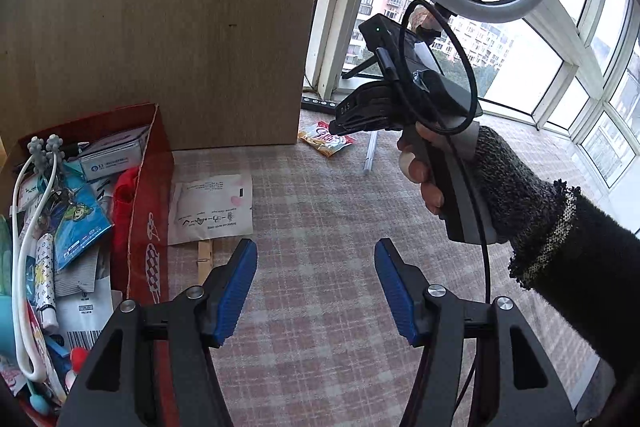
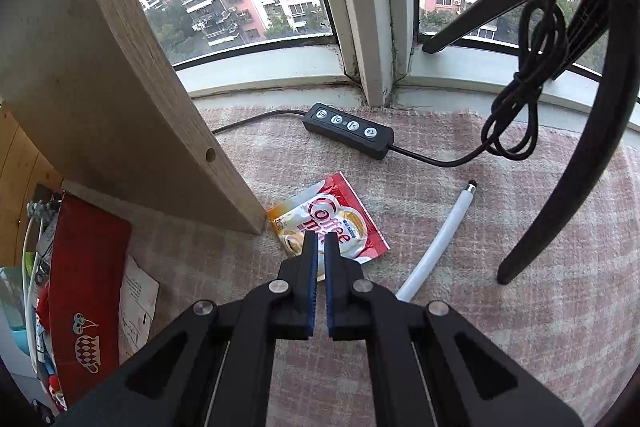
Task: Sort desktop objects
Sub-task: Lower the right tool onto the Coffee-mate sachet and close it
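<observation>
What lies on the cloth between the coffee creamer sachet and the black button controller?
Nothing: in the right wrist view, only bare checked cloth separates the sachet from the controller.

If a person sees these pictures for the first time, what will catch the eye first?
The red box at the left, crammed with small items. Next, the Coffee-mate sachet lying beside the wooden panel, with the shut right gripper over it. A white stylus lies to its right.
</observation>
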Demonstrator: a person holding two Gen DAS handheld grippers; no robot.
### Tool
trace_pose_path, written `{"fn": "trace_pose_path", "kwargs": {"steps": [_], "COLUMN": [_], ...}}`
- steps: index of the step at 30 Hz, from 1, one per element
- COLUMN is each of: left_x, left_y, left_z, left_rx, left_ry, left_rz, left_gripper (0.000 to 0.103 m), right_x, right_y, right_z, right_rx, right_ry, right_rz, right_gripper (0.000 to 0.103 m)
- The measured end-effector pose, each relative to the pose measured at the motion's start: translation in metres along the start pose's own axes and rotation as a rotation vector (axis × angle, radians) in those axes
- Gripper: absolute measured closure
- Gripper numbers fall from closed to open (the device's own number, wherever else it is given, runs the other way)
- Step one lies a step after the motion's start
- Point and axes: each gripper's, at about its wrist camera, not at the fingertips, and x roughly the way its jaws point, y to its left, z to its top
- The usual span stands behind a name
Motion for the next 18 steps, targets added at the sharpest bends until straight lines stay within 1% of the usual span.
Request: {"fn": "trace_pose_path", "kwargs": {"steps": [3, 7, 10, 18], "left_x": [-0.002, -0.005, -0.006, -0.005], "left_y": [0.004, 0.008, 0.009, 0.011], "left_z": [-0.003, -0.004, -0.004, -0.005], "left_rx": [-0.006, -0.018, -0.022, -0.025], "left_ry": [-0.001, -0.004, -0.011, -0.014], "left_rz": [-0.005, -0.018, -0.027, -0.042], "left_gripper": [0.044, 0.044, 0.044, 0.044], "right_x": [0.012, 0.024, 0.027, 0.033], "right_y": [0.003, 0.001, 0.000, 0.010], "right_z": [0.011, 0.023, 0.030, 0.043], "right_rx": [-0.018, -0.020, -0.013, -0.061], "right_ry": [0.011, 0.026, 0.027, 0.021], "right_rz": [0.014, -0.003, 0.008, -0.022], "right_gripper": [0.099, 0.099, 0.099, 0.099]}}
